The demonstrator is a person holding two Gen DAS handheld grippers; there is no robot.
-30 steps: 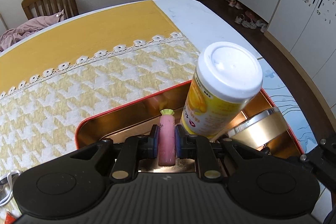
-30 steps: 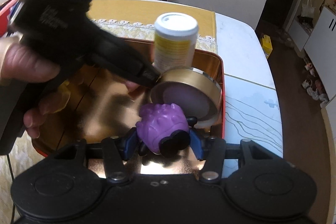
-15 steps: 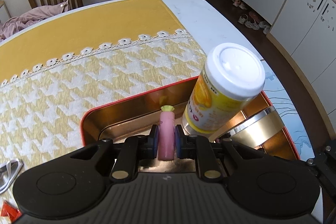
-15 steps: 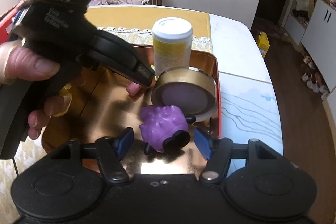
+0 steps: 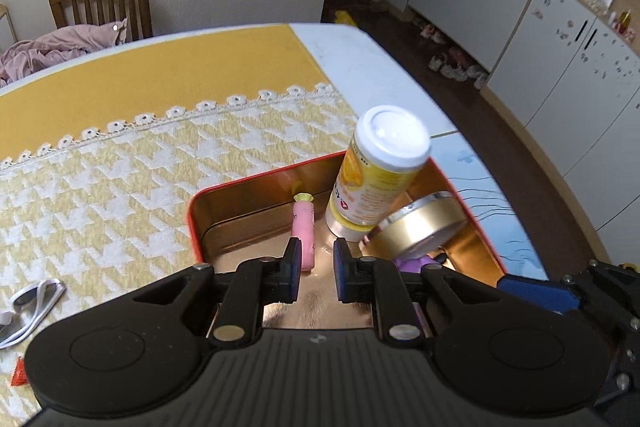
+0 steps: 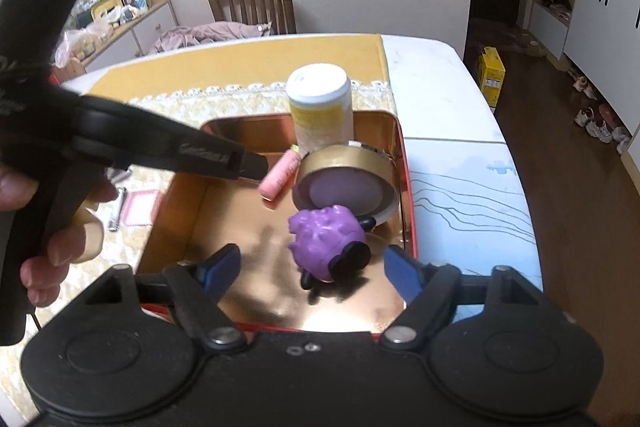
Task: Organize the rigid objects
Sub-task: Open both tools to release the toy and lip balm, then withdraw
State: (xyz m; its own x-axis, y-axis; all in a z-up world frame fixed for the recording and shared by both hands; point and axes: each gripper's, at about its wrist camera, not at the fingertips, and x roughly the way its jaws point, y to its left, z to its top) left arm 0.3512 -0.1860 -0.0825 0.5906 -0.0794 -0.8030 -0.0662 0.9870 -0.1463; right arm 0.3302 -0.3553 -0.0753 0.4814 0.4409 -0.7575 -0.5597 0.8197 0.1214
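Left gripper (image 5: 316, 267) parted, nothing held; pink tube (image 5: 304, 233) lies flat in red tin (image 5: 192, 215), touching left pad. Right gripper (image 6: 312, 267) spread wide, purple toy (image 6: 326, 243) loose between pads. Clean retreat advised: straight up, yellow bottle (image 5: 376, 179) and gold tin (image 5: 420, 227) not brushed.

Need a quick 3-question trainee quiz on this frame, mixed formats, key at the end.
1. True or false: the left hand-held gripper is clamped on the pink tube.
2. Which item leans tilted against the white-capped bottle? A) purple toy B) gold round tin C) pink tube
3. Fill in: the purple toy lies inside the red-rimmed ____, in front of the open right hand-held gripper.

Key: 1 false, its jaws are apart and the tube lies in the tray; 2 B, the gold round tin; 3 tray.
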